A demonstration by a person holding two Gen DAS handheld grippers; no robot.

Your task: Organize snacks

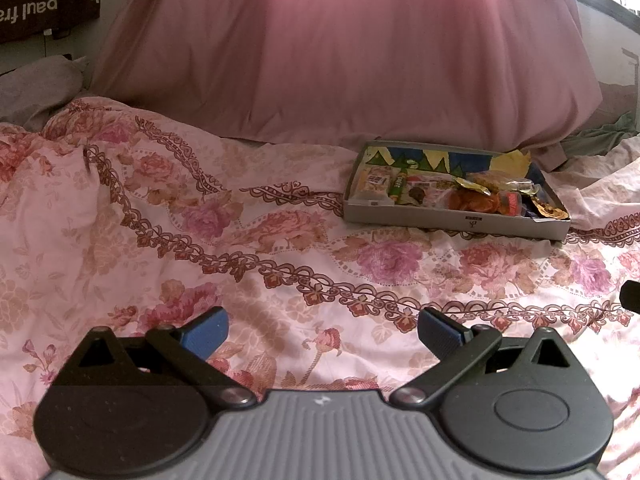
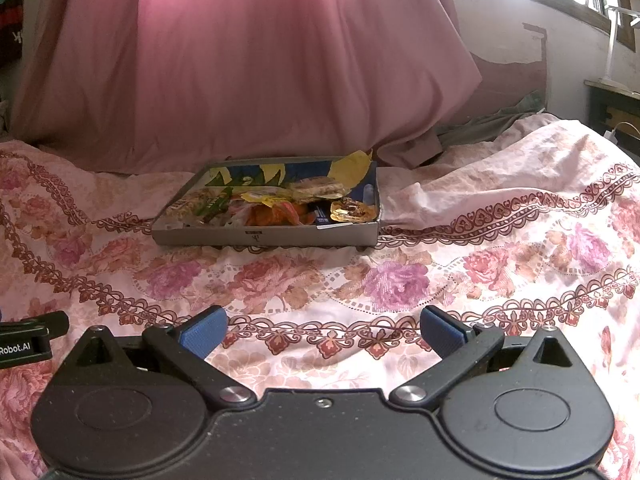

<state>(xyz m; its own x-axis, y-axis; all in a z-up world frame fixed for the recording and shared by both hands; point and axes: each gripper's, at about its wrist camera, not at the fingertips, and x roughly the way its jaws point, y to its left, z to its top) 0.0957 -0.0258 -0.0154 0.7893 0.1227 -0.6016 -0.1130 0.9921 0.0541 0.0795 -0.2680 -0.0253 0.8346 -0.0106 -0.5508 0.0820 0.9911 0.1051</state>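
1. Your left gripper (image 1: 323,334) hangs over the floral bedspread (image 1: 160,240) with its blue-padded fingers (image 1: 206,336) spread wide, nothing between them but printed roses.
2. Your right gripper (image 2: 324,334) is just the same: blue pads (image 2: 442,334) parted, released, holding nothing.
3. The snack box (image 1: 452,222), a shallow grey cardboard tray, sits well ahead of your left fingers and off to their right, flat on the bedspread.
4. From your right fingers that same snack box (image 2: 264,236) lies ahead and a little to the left, its long grey wall facing you.
5. Inside it the packets are heaped together: an orange packet (image 1: 476,202) near the middle, a green-labelled bar (image 1: 397,186) toward the left end, a round yellow-and-brown wrapper (image 2: 352,211) at the right end.
6. A yellow flap (image 2: 350,168) sticks up from the box's far right corner.
7. Behind the box rises a big pink draped cover (image 2: 248,60), its hem just beyond the far wall.
8. The tip of your left gripper pokes in at the left edge of the right wrist view, level with your right fingers.
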